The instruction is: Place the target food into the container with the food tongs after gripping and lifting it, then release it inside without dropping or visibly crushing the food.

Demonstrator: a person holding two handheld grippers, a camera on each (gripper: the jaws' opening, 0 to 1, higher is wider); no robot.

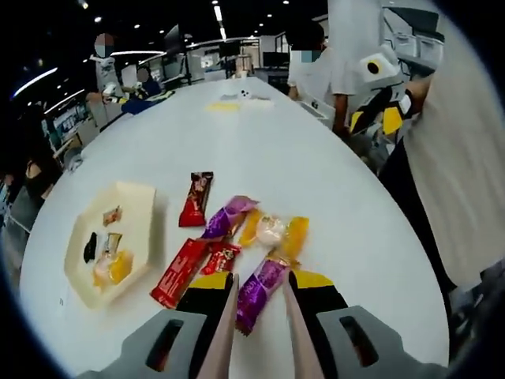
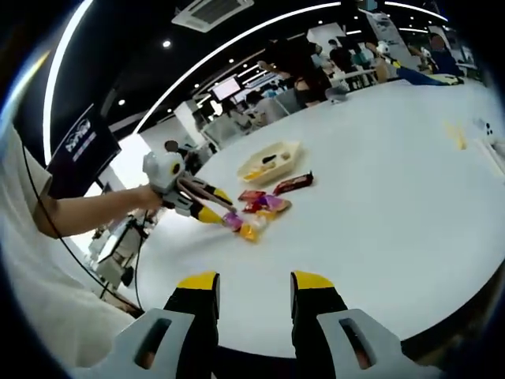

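The left claw [image 1: 256,304] holds a pair of pale tongs [image 1: 229,332] whose two arms run forward between its jaws; the jaws press on the tongs' outer sides. Between the tong tips lies a purple packet [image 1: 259,290], the tips at either side of it; whether they actually pinch it cannot be told. The packet rests on the white table [image 1: 331,197].

Just ahead of the claw sits a loose pile of wrapped snacks: a second purple packet [image 1: 229,216], a round pale sweet [image 1: 270,230] on an orange wrapper [image 1: 293,237], a small red packet [image 1: 222,258] and a long red bar [image 1: 178,272] left of the jaws. Farther ahead lies a dark red bar [image 1: 196,199]. All carry printing, but none of it can be read.

Left of the claw stands a cream tray [image 1: 138,205] with a few small sweets in it, too blurred to name.

The right claw [image 2: 254,296] hovers over bare table well back from the pile, jaws apart, nothing between them. From there the left claw [image 2: 225,217] appears at the pile's edge, held by a hand [image 2: 150,197]. A dark sign [image 2: 83,146] behind bears white lettering, unreadable.
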